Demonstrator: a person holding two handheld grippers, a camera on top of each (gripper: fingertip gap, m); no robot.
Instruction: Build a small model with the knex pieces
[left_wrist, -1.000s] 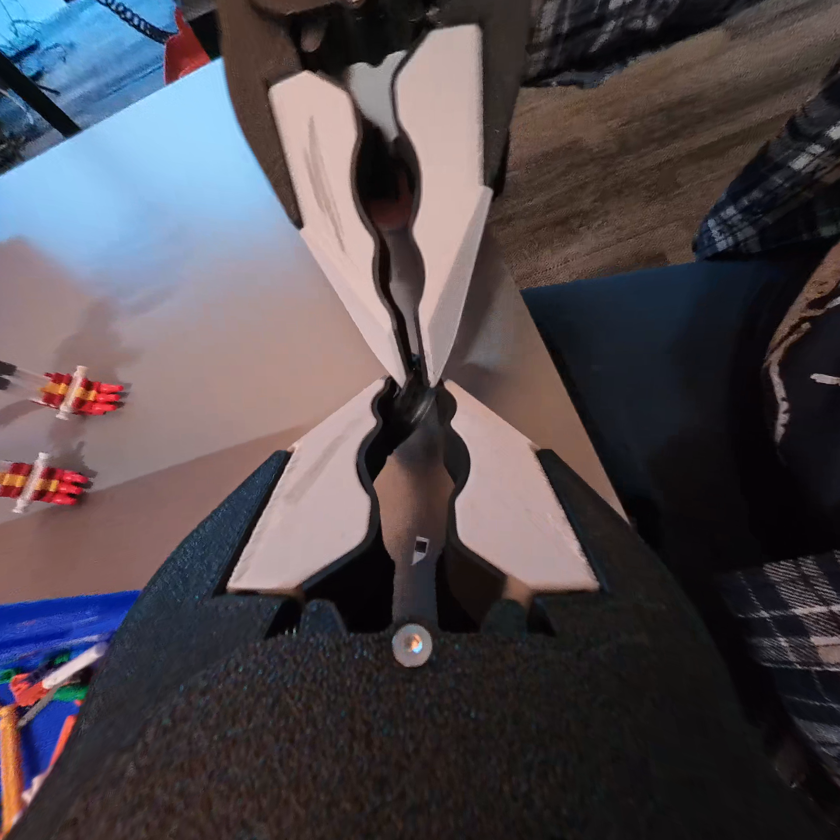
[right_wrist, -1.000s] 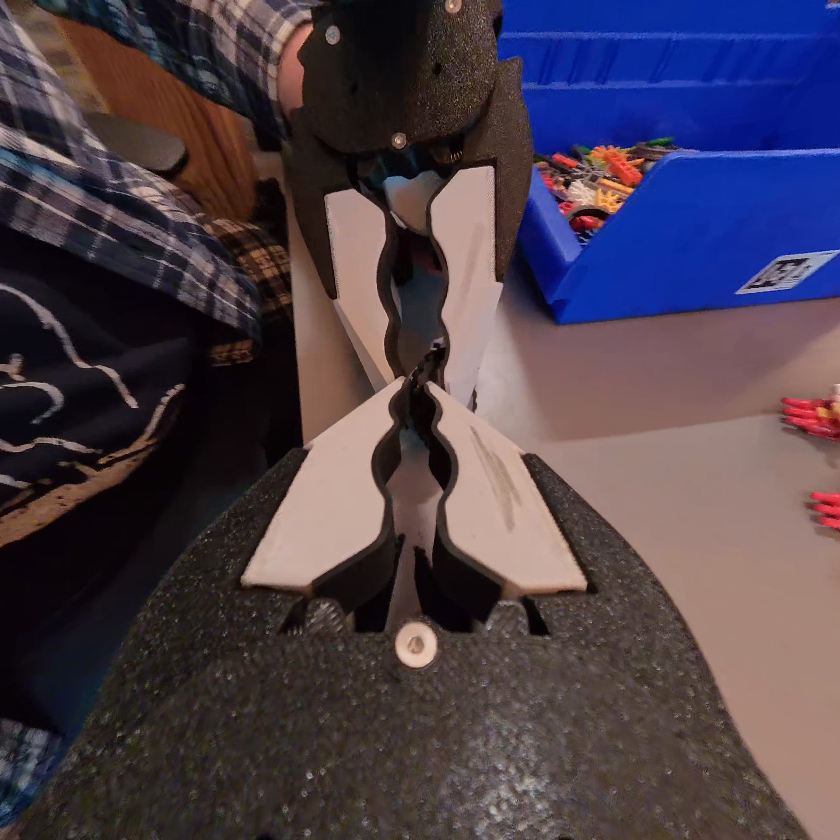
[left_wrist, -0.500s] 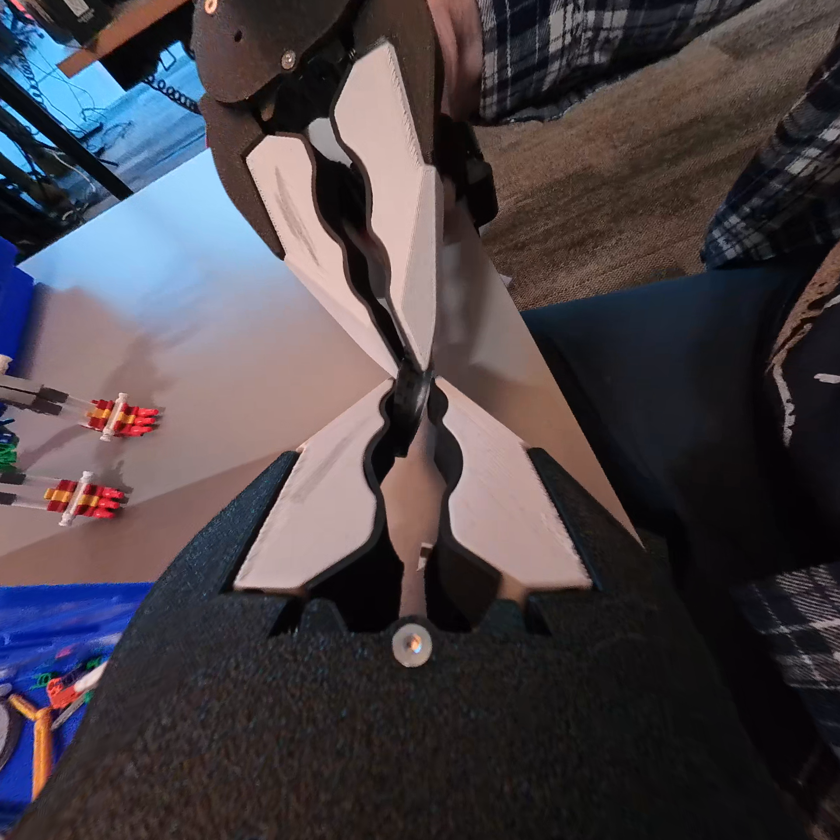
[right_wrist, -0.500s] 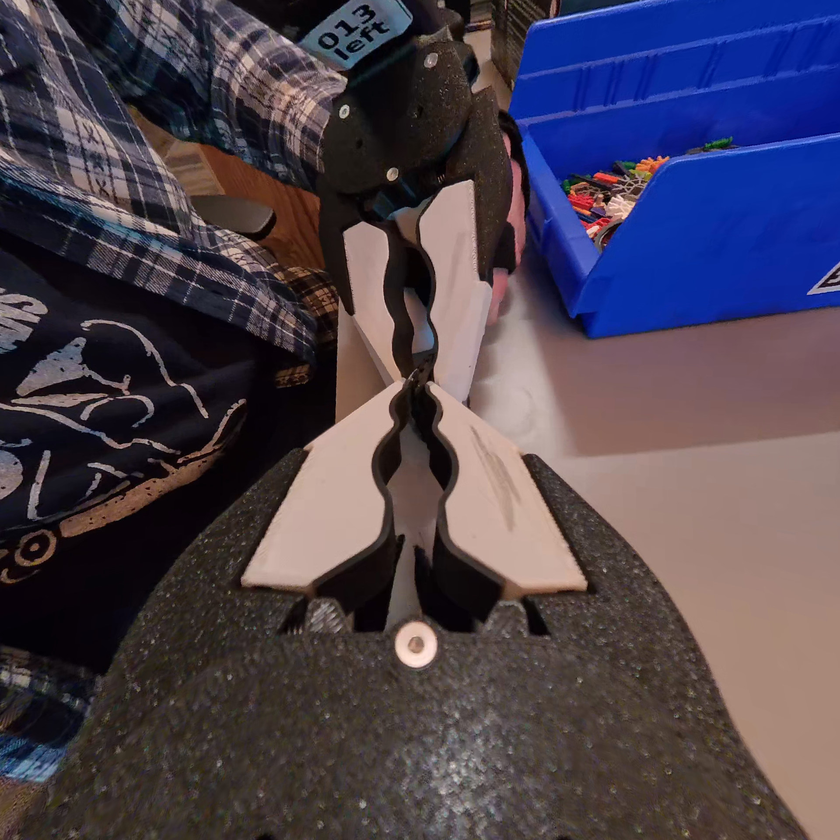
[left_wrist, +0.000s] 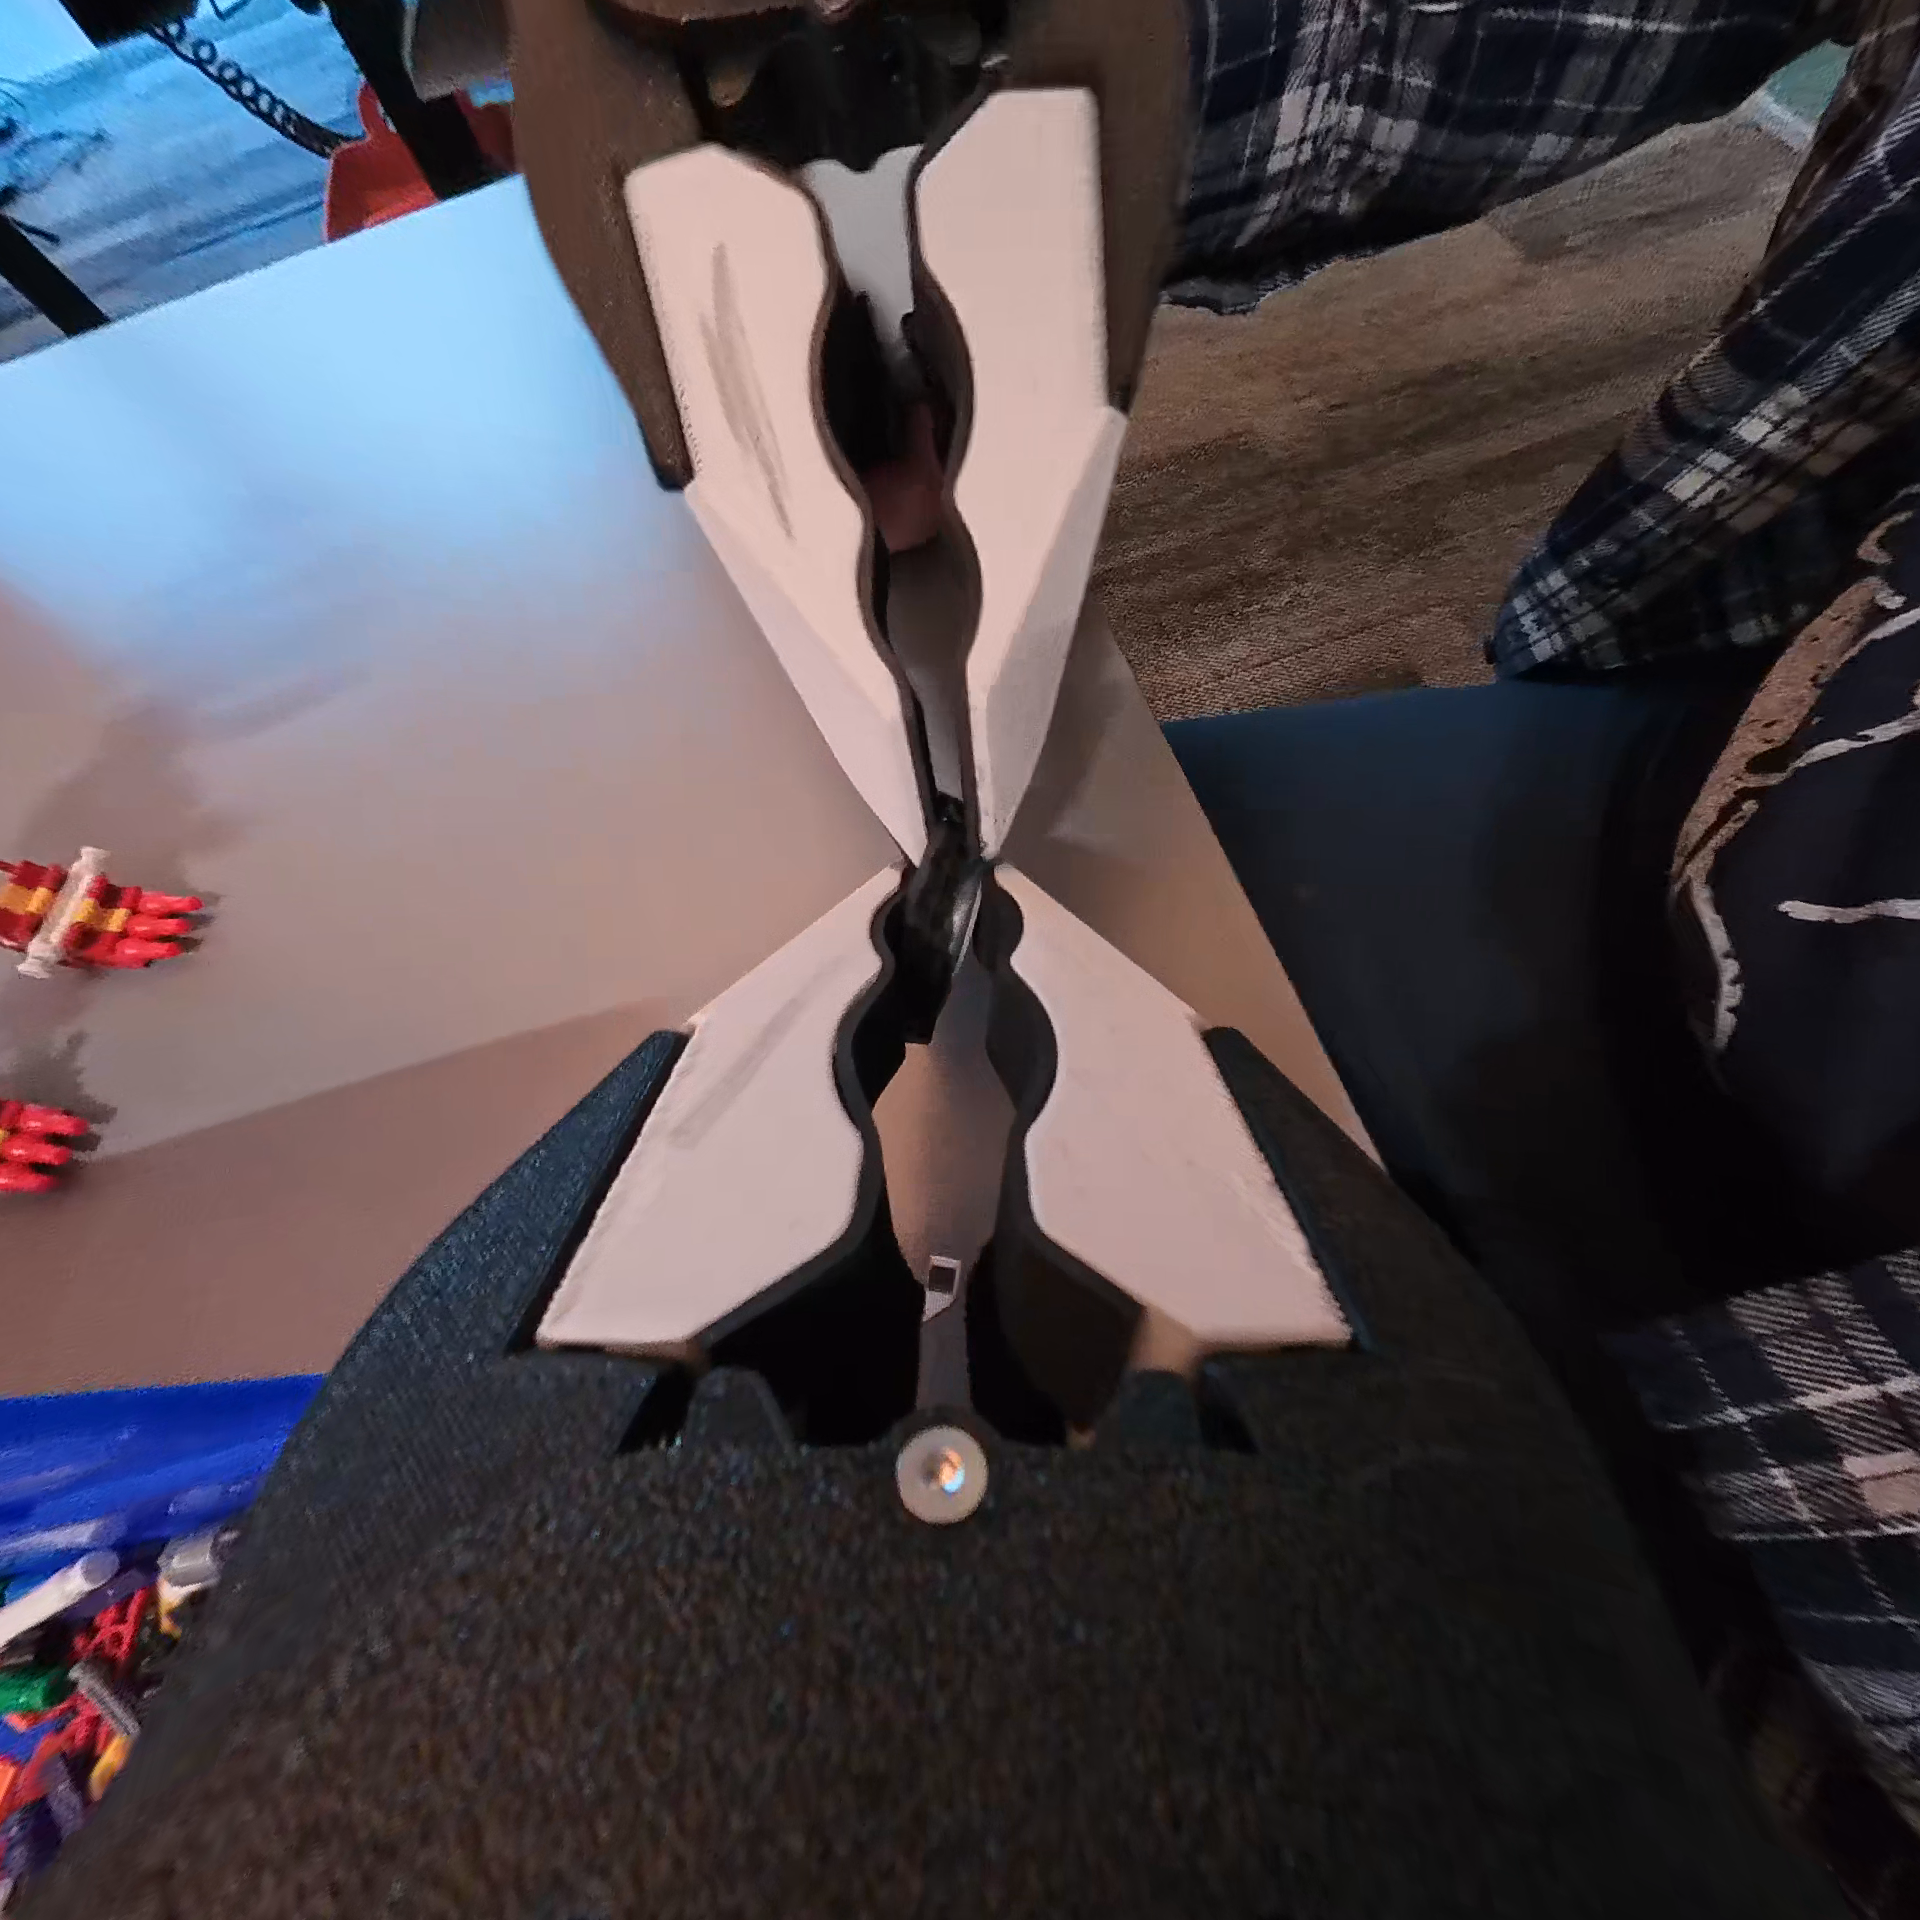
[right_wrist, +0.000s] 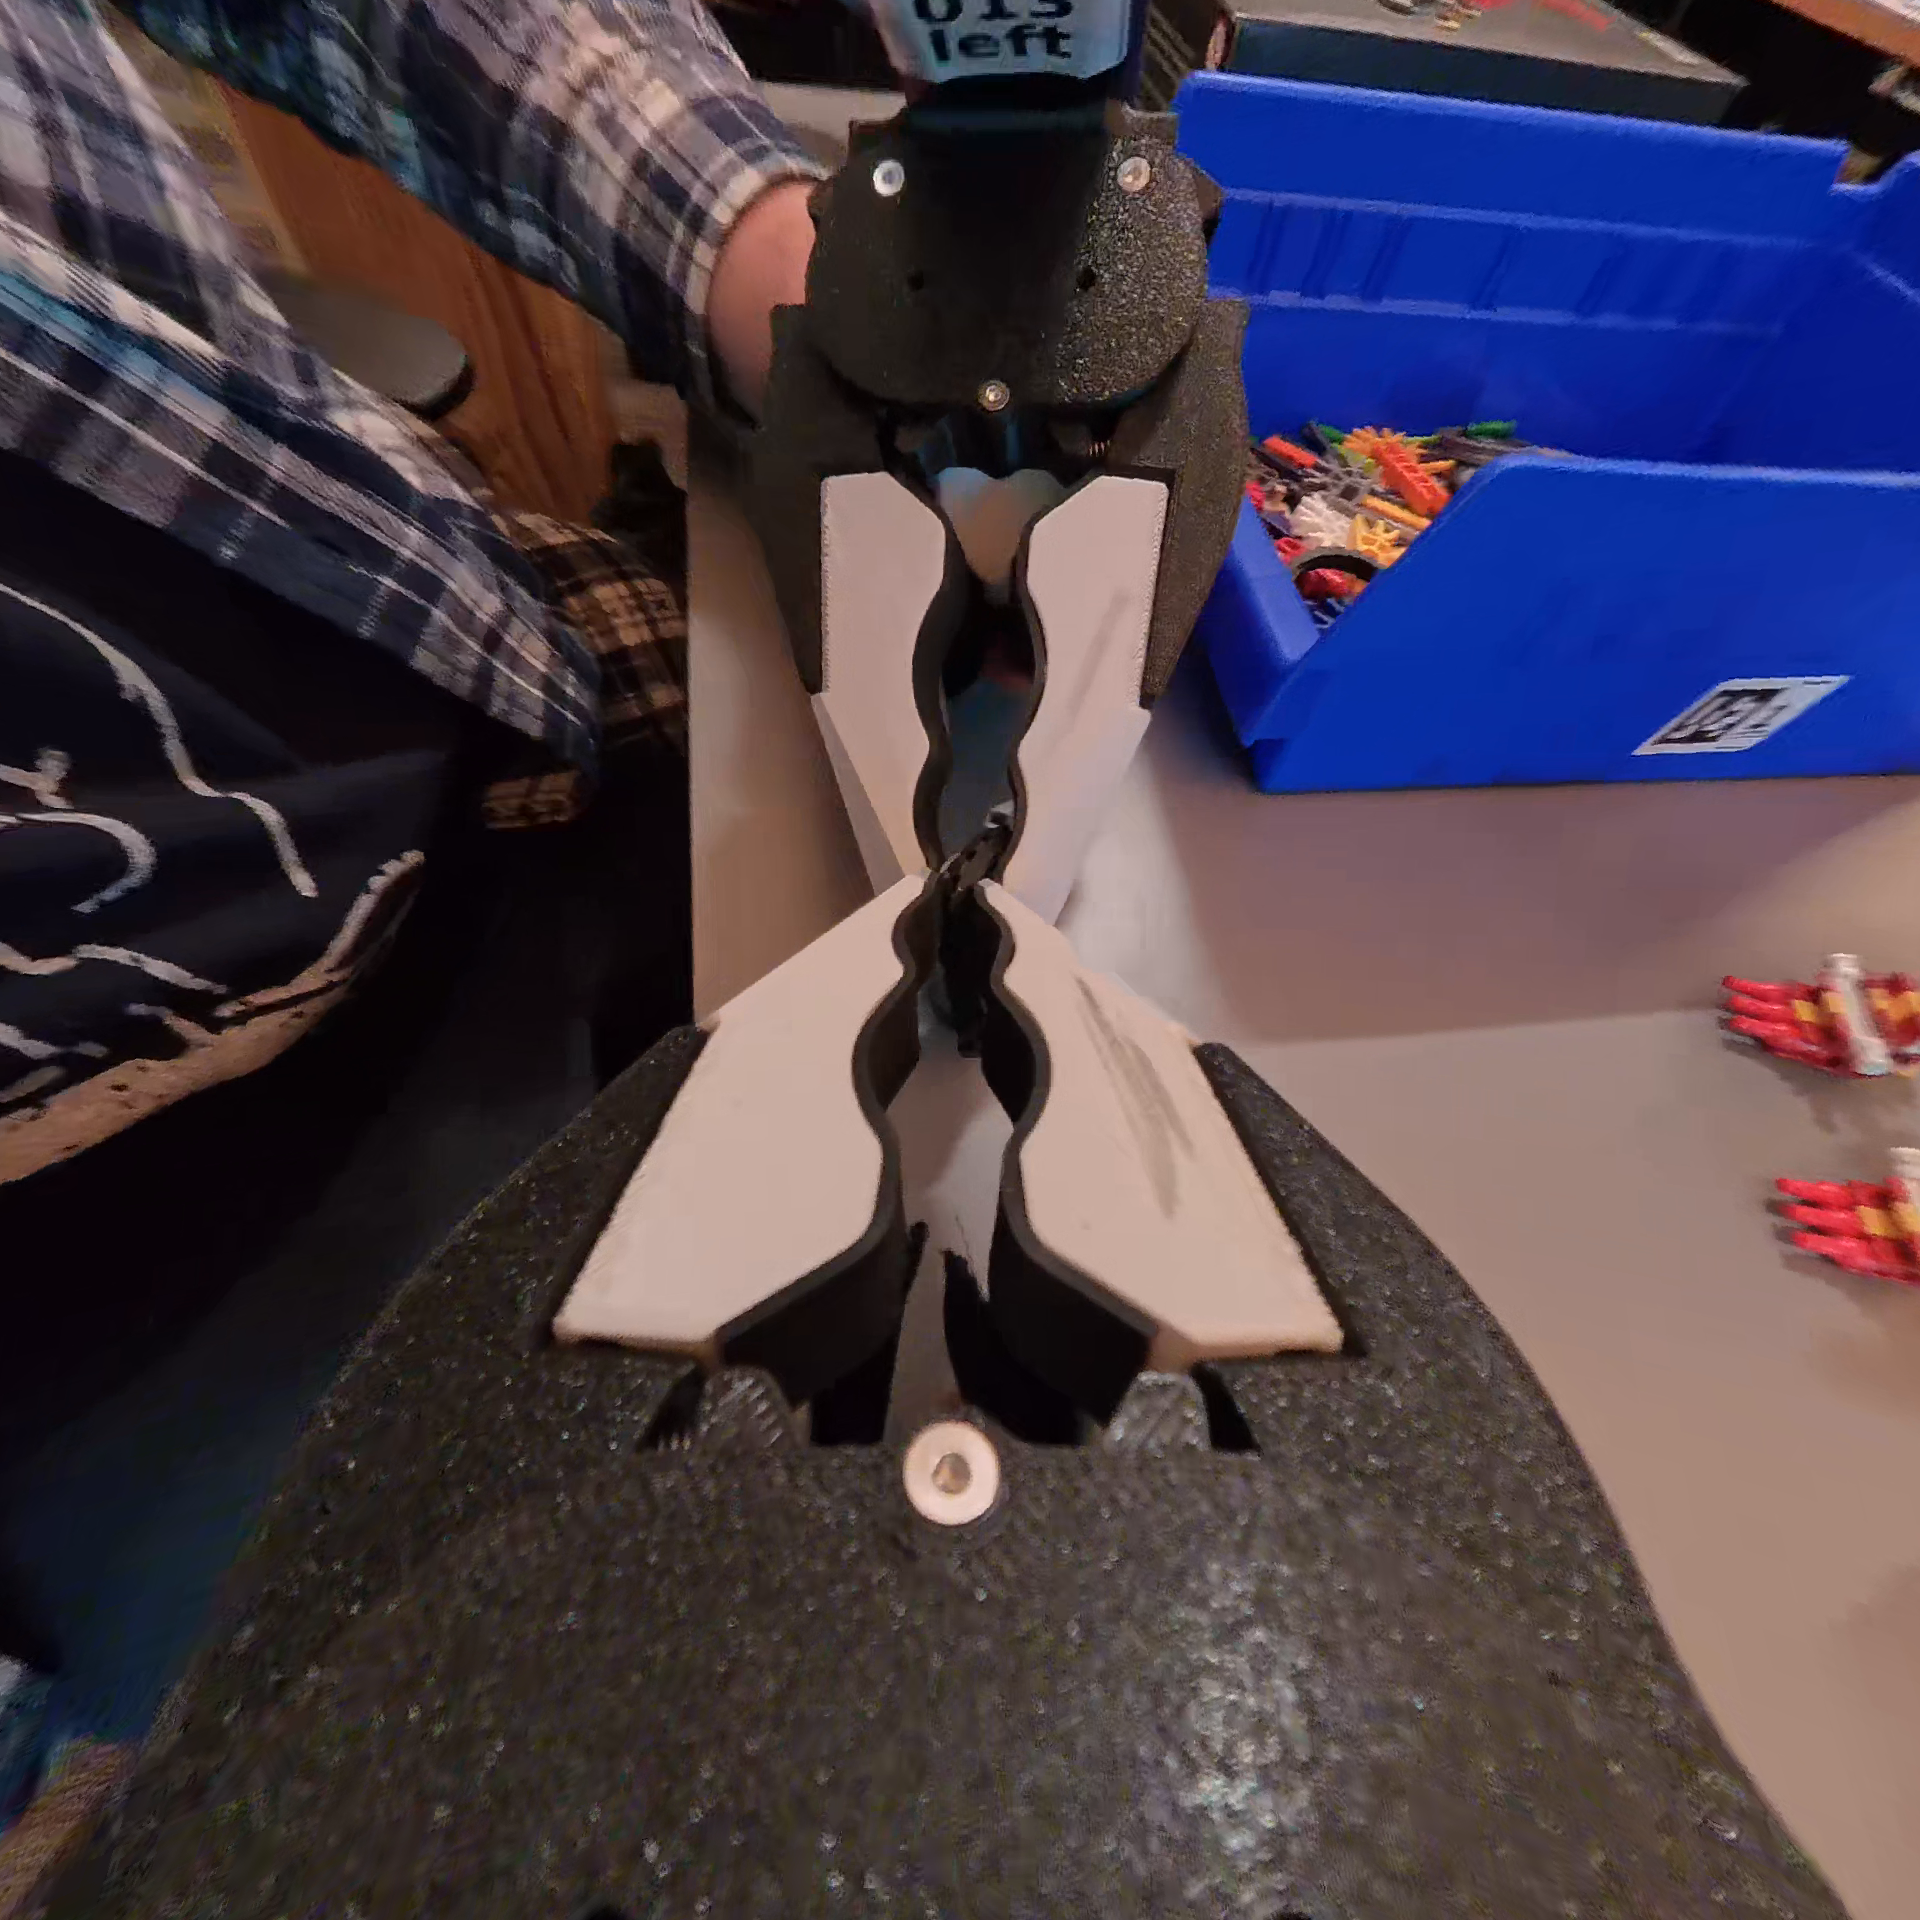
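- A small black part (left_wrist: 943, 914), dark and ring-like as far as the left wrist view shows, sits where the two grippers meet tip to tip, above the near edge of the table (left_wrist: 416, 644); its exact kind is too small and dark to tell.
- The left gripper (left_wrist: 945, 920) has its white fingers (left_wrist: 758, 1143) drawn together on the lower end of that black part.
- The right gripper (right_wrist: 951, 914) faces it head-on, its fingers (right_wrist: 1122, 1132) likewise pressed together on the same black part (right_wrist: 961, 935), so both grippers clamp it from opposite ends.
- In the right wrist view the left gripper's black body carries a pale label at its top, and a hand (right_wrist: 764, 301) in a plaid sleeve (right_wrist: 499, 156) grips it from behind.
- Beside the grippers on the table lie two red-and-yellow toy assemblies (left_wrist: 88, 920) with white cross-pieces, one farther and one nearer (left_wrist: 31, 1143), well apart from the fingers.
- A blue bin (right_wrist: 1662, 623) stands on the table past the left gripper, filled with mixed colourful construction-toy pieces (right_wrist: 1361, 499); a pale sticker sits on its front wall.
- Off the table's edge are the person's dark trousers (left_wrist: 1455, 935) and brown carpet (left_wrist: 1351, 416).
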